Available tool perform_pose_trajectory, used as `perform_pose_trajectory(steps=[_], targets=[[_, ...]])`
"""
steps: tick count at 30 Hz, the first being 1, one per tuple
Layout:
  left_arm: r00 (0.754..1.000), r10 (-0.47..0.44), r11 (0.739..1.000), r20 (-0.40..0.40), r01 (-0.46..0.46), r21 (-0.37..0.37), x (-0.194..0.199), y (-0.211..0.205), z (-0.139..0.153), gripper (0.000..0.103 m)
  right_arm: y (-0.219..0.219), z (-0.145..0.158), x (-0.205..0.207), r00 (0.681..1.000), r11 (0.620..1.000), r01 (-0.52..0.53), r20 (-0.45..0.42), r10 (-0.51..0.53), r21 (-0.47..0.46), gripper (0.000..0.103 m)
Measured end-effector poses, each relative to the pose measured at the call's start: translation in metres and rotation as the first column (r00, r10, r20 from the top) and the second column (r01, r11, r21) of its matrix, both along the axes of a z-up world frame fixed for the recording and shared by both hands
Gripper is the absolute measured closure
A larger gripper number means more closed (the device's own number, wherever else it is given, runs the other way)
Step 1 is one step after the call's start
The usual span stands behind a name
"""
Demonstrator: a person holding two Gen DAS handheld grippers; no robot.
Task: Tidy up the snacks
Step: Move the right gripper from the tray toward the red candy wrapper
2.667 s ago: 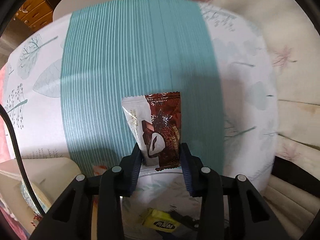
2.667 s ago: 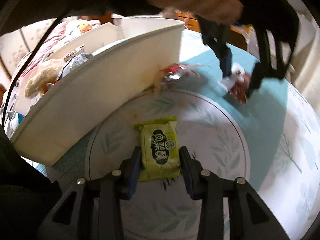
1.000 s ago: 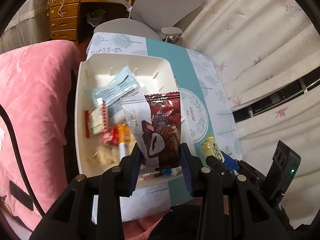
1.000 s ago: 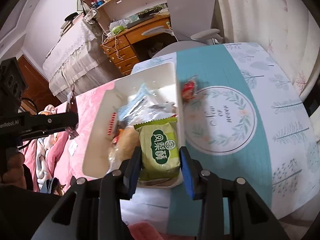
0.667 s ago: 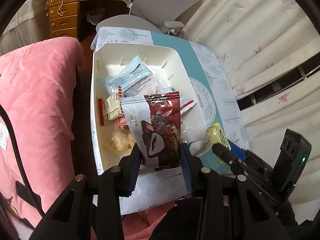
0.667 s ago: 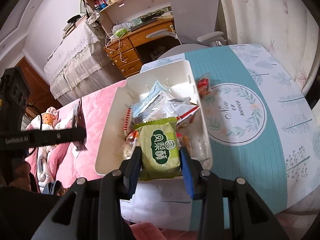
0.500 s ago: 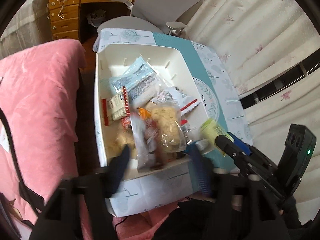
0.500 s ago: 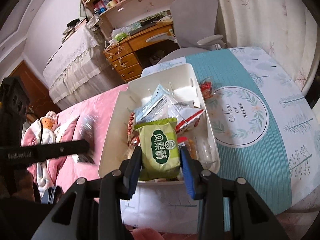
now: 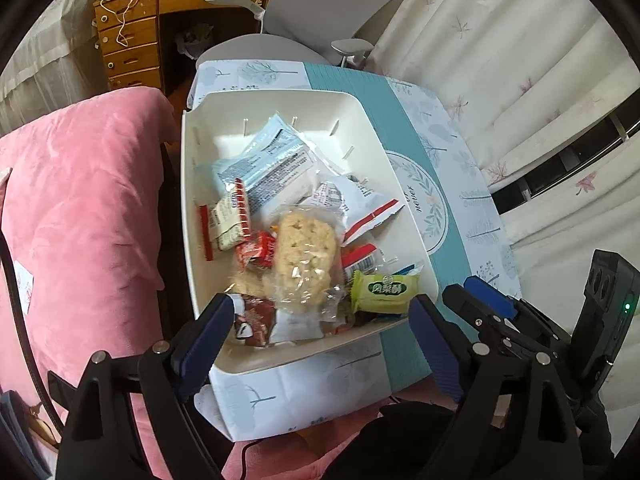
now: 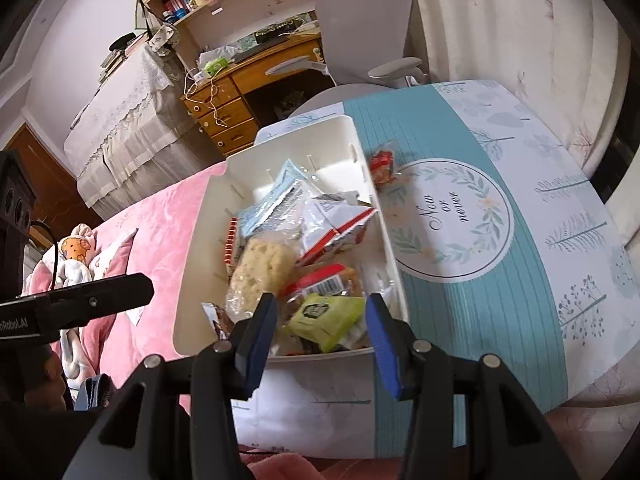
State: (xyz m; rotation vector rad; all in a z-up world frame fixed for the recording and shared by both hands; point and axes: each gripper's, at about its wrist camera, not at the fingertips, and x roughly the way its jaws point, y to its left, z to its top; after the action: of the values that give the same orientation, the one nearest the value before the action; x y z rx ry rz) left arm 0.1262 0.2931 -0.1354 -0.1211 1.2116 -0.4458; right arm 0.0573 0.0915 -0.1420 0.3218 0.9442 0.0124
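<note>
Seen from above: a cream rectangular plastic bin (image 9: 188,216) on a table under a teal-and-white leaf-printed tablecloth (image 9: 404,120), heaped with wrapped snacks. Left gripper (image 9: 320,328) splayed wide and empty, hovering above the bin's near end. Right gripper (image 10: 320,330) likewise parted, gripping nothing, hovering above the same near end.

Inside the bin, at the near edge: a dark brown chocolate packet with a white panel (image 9: 256,320) lying by the left gripper's left finger, and a light green crinkled snack packet (image 9: 386,290) lying near the right wall, touching neither gripper. Between them, a pale puffed-rice cake in clear wrap (image 9: 306,254). Farther back, a pale blue printed sachet (image 9: 266,164) and red-and-white wrappers.

Outside the bin, just beside its far right wall on the cloth: a small red crinkled candy wrapper (image 10: 382,166), seen only from the right wrist.

Step in hand, by the look of it: release of two snacks into the bin, now complete. Likely next: lifting both grippers clear, then reaching the right one round the bin wall toward the stray red wrapper, low and open, closing on its thin foil without snagging the cloth.
</note>
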Motion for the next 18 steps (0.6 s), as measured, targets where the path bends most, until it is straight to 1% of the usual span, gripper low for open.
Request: perform_pose_trajectory(steps=[4,10,13,18], targets=[[1.000,0.011,1.000,-0.014,-0.012,-0.002,0.005,-0.022,-0.003,0.015,-0.019,-0.003,0.001,1.000,1.000,-0.001,-0.018,0.001,0.007,0.056],[0.999,0.041,0.999,-0.017,-0.041,0.011,0.009,-0.060,-0.001,0.015,-0.064,-0.005,0.012,0.999,0.999,-0.027,-0.039,0.028,0.024,0.056],[0.997,0.078,0.997,-0.016,-0.078,0.016,0.013,-0.079,0.002,0.015,-0.084,-0.006,0.023,0.997,0.998,-0.051,-0.053,0.052,0.023,0.052],[0.988,0.153,0.988,-0.018,-0.152,0.031,0.024,-0.114,0.005,0.015,-0.119,0.000,0.047,0.990,0.991,-0.130,-0.048,0.131,0.013,0.046]])
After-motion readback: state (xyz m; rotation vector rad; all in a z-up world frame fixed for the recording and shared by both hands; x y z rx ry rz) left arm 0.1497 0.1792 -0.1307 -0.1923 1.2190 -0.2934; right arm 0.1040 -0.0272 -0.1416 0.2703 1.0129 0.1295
